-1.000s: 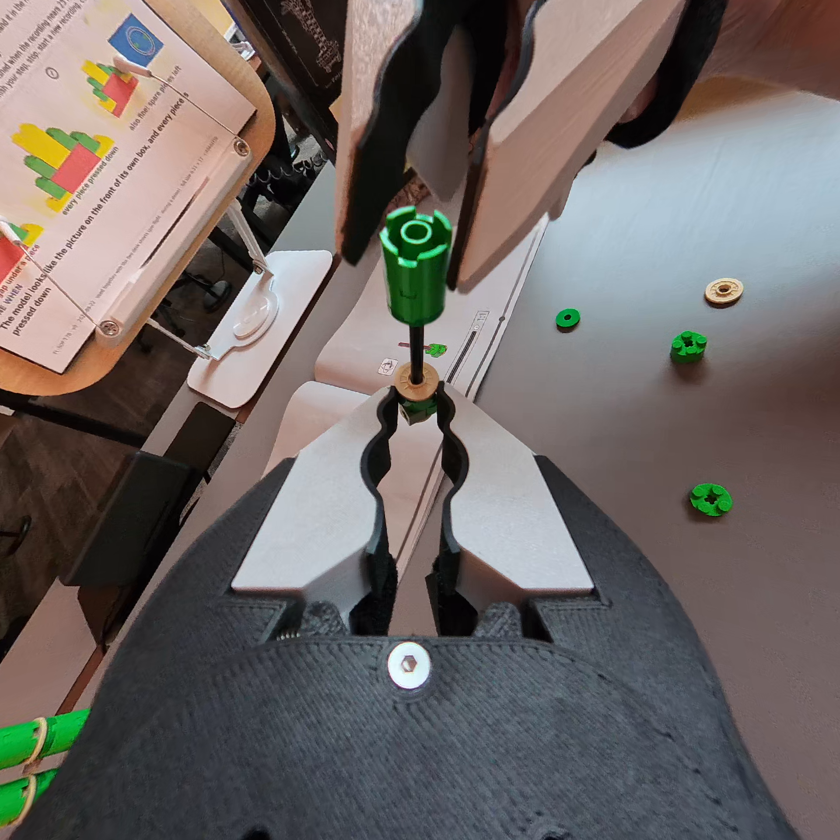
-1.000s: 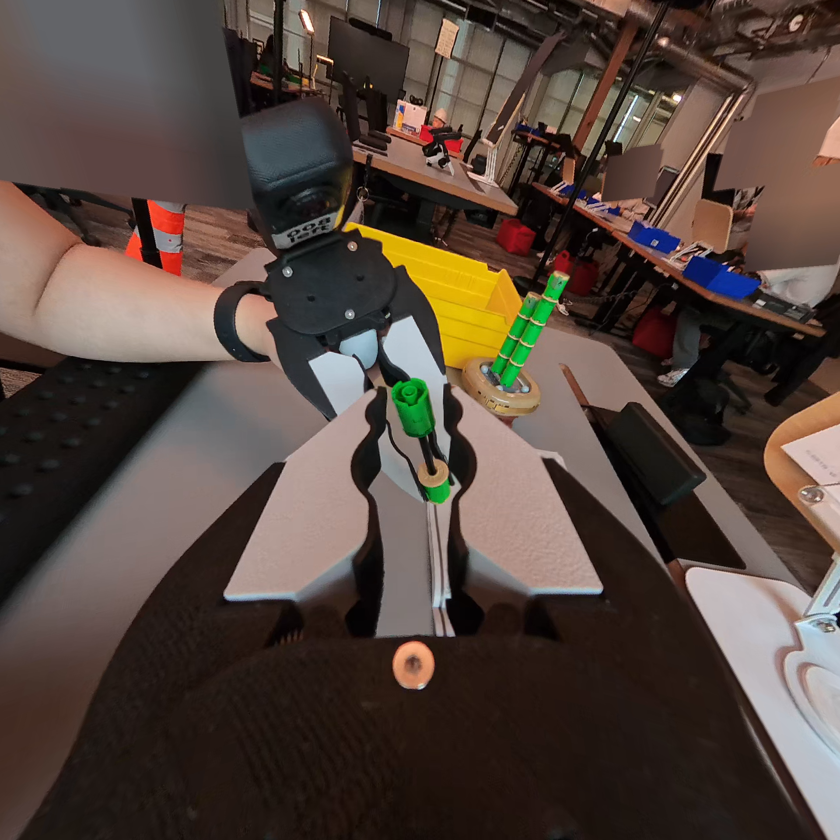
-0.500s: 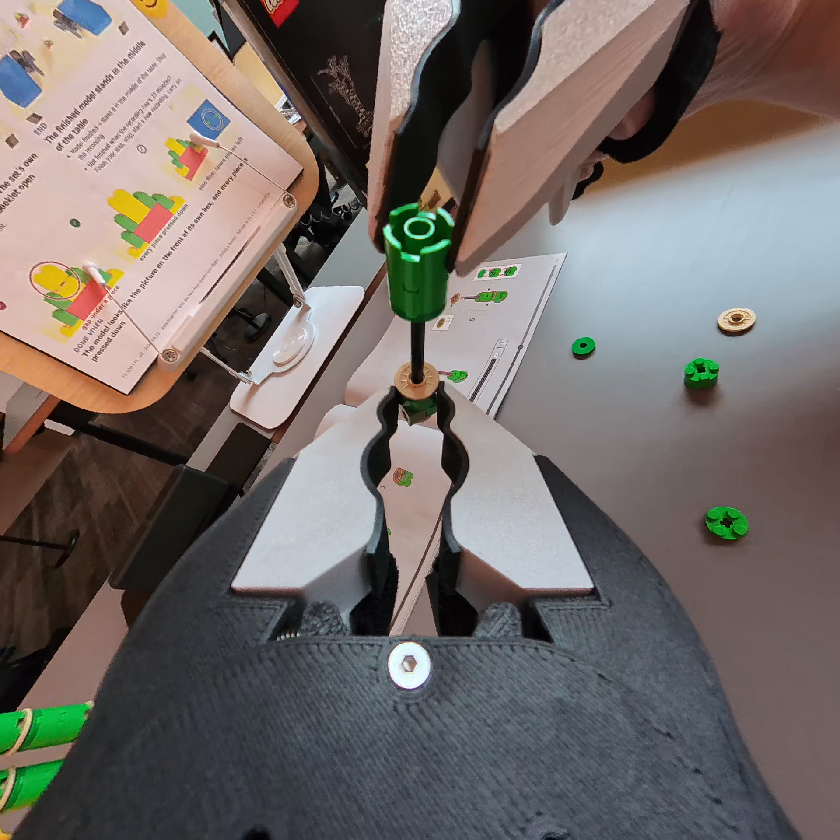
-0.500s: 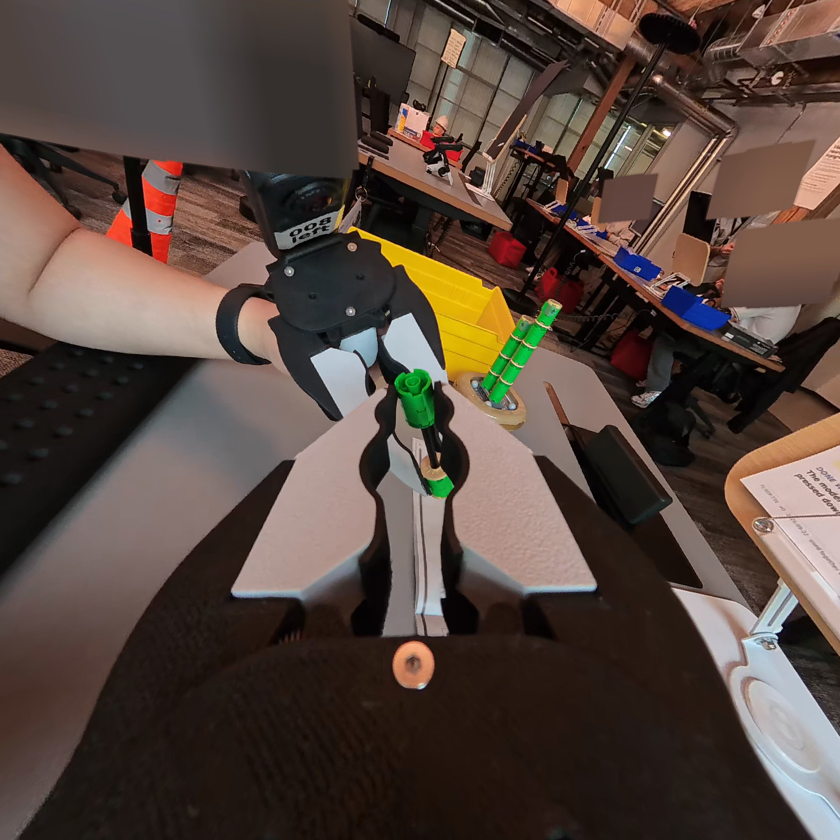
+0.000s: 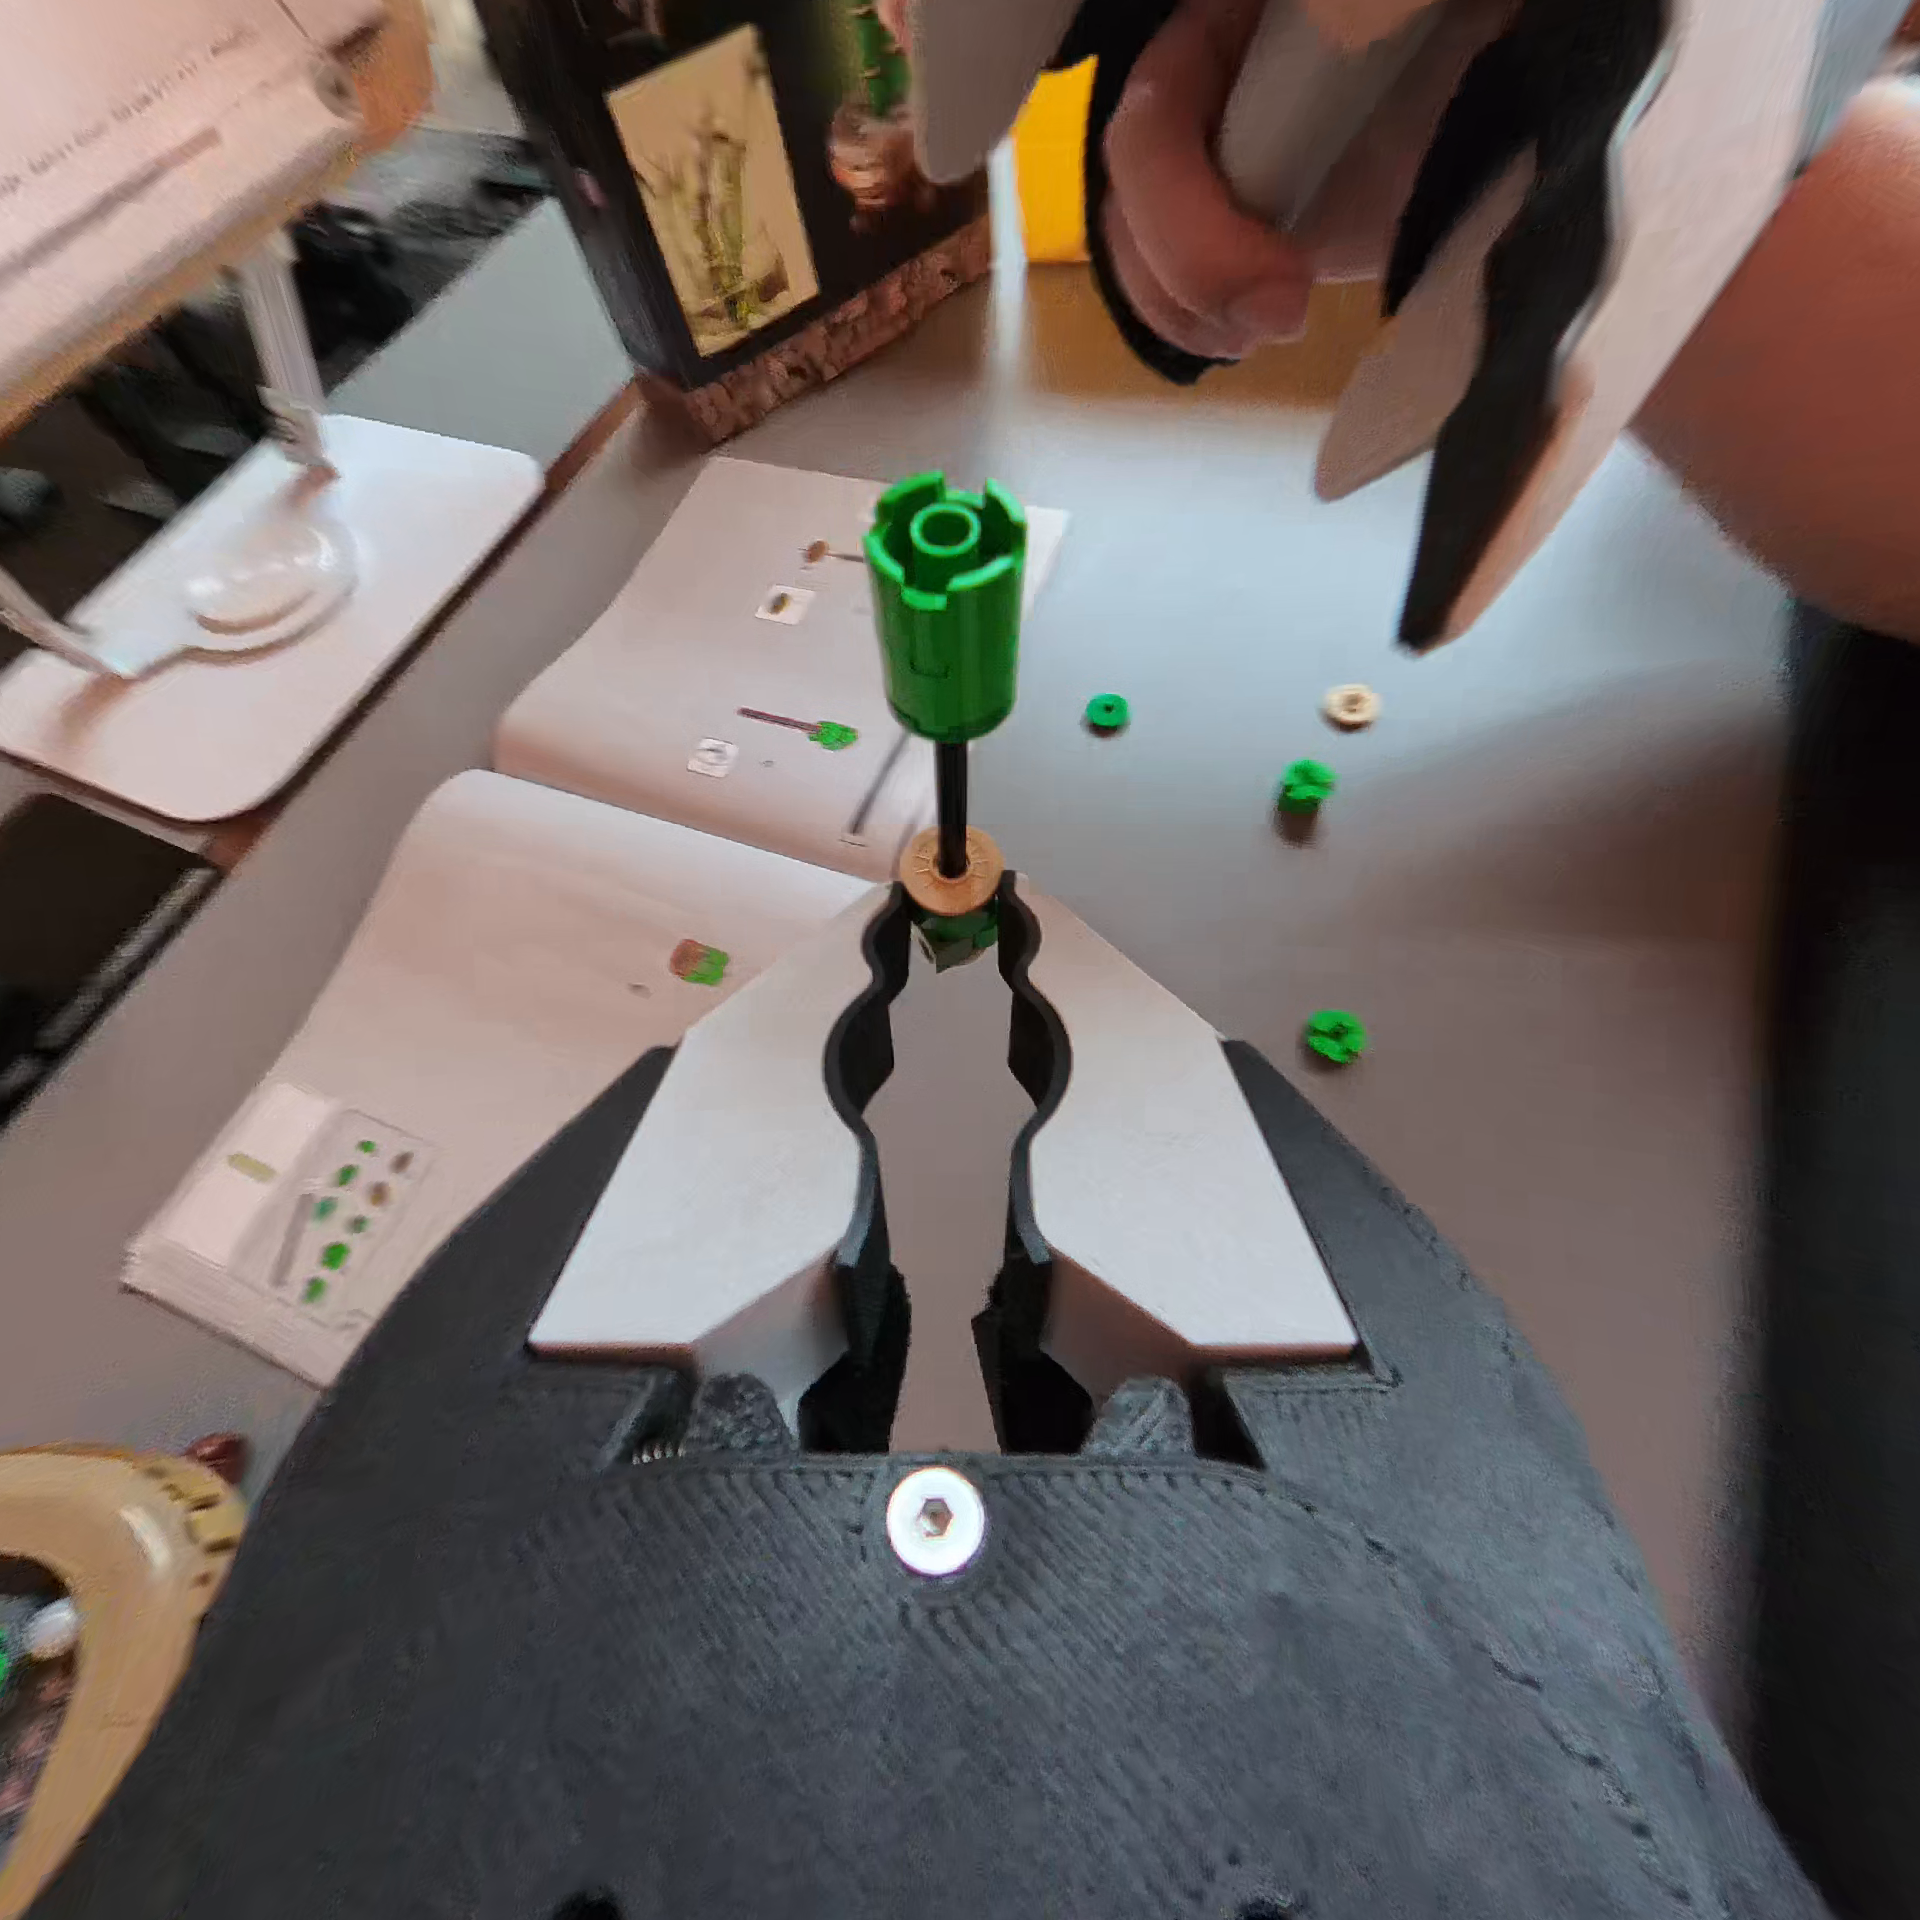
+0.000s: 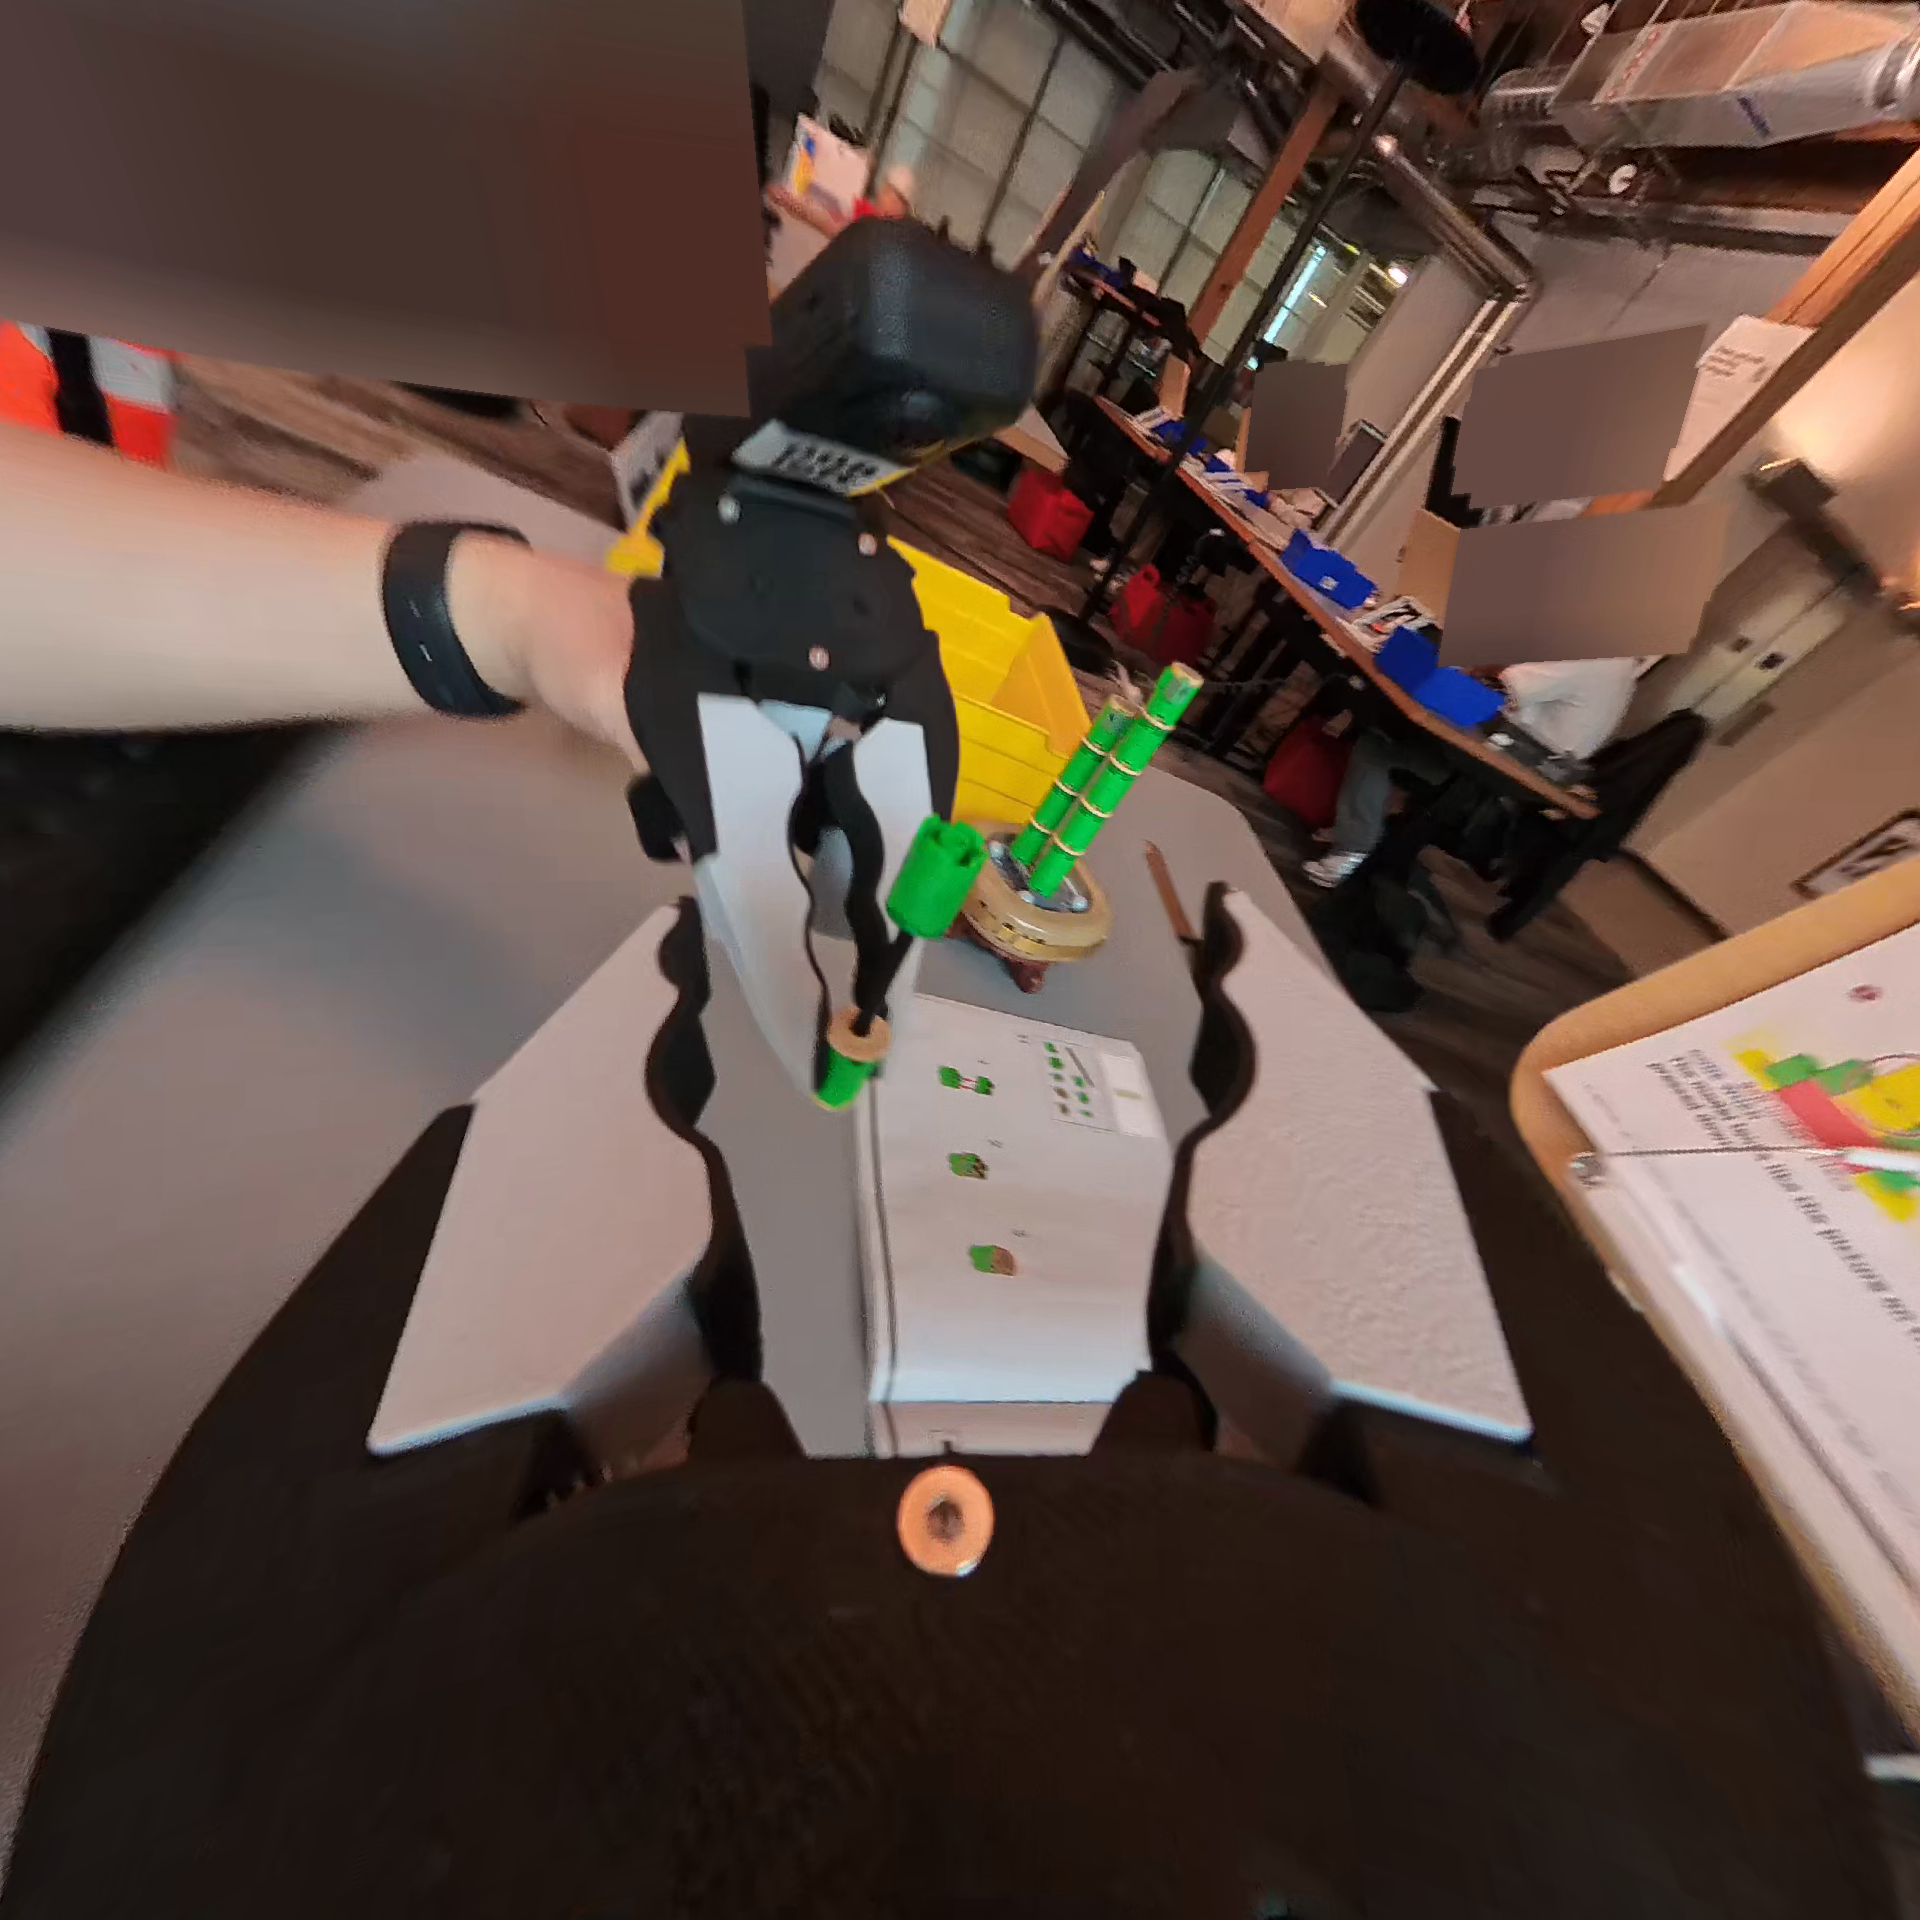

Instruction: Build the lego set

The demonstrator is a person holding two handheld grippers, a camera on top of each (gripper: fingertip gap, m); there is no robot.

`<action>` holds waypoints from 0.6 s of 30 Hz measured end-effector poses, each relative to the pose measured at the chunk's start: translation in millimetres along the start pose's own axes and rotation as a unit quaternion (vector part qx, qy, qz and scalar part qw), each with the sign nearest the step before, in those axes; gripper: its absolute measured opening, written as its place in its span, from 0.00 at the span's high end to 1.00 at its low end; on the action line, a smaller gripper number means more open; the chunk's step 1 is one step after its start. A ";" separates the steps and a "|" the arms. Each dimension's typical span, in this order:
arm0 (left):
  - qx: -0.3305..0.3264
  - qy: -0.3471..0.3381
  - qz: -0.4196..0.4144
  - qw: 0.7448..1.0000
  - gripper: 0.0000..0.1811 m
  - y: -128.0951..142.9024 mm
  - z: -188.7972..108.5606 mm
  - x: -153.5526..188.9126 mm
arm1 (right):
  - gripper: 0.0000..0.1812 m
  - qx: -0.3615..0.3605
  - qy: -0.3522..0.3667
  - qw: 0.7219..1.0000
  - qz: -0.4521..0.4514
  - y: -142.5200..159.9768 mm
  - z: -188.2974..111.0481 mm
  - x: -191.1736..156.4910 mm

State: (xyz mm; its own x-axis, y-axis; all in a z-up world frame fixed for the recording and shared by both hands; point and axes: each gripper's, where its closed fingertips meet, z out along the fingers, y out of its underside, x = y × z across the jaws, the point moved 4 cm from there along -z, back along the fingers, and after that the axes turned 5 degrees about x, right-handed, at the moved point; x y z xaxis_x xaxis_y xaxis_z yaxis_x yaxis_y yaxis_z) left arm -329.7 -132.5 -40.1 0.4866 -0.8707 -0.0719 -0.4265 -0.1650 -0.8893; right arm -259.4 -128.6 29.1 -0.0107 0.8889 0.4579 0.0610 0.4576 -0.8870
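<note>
My left gripper [image 5: 951,914] is shut on the small green base piece [image 5: 954,935] of a stem held above the table. A tan disc [image 5: 951,868] sits on that base. A thin black rod [image 5: 951,790] rises from it to a green cylinder [image 5: 945,613] on top. My right gripper [image 6: 951,914] is open wide and empty. The stem's green cylinder [image 6: 935,873] stands just beyond its tips. In the left wrist view one of its fingers [image 5: 1475,499] hangs up and right of the cylinder, apart from it.
Loose round pieces lie on the grey table to the right: green ones [image 5: 1107,712] [image 5: 1306,784] [image 5: 1334,1036] and a tan one [image 5: 1351,704]. An open instruction booklet [image 5: 623,935] lies under the stem. Behind are the set box [image 5: 748,177], a tan pot with green stalks [image 6: 1101,779] and a yellow bin [image 6: 987,665]. Tip to tip, the grippers are about 9 cm apart.
My right gripper has let go of the green cylinder, opened wide and drawn back up and to the right. My left gripper still holds the stem and has shifted over the booklet.
</note>
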 end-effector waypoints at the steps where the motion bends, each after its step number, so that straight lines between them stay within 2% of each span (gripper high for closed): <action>1: 0.002 0.021 -0.017 1.000 0.92 -1.1 -4.9 2.5 | 0.42 -0.011 0.010 1.000 -0.027 -0.2 4.6 -1.5; 5: -0.022 0.091 -0.054 0.994 0.92 1.7 -19.2 16.6 | 0.31 -0.062 0.018 0.987 -0.148 -5.1 33.5 -20.7; 8: -0.038 0.105 -0.072 0.991 0.92 6.3 -22.6 19.6 | 0.31 -0.109 0.004 0.967 -0.230 -3.2 51.5 -39.7; 12: -0.036 0.122 -0.114 0.985 0.92 8.0 -29.4 18.3 | 0.32 -0.147 -0.010 0.955 -0.259 7.1 62.0 -50.0; 18: -0.032 0.153 -0.179 0.971 0.92 13.8 -37.6 17.4 | 0.35 -0.182 0.015 0.936 -0.302 22.2 67.5 -45.0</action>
State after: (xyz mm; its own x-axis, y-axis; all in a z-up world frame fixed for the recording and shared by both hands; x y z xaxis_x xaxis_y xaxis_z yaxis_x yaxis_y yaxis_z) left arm -355.7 -167.3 -36.6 0.3670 -0.8474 0.3838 -0.3226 -0.5029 -0.8019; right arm -324.9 -157.2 -15.2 -0.1258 0.4667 0.8754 0.3891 0.8350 -0.3892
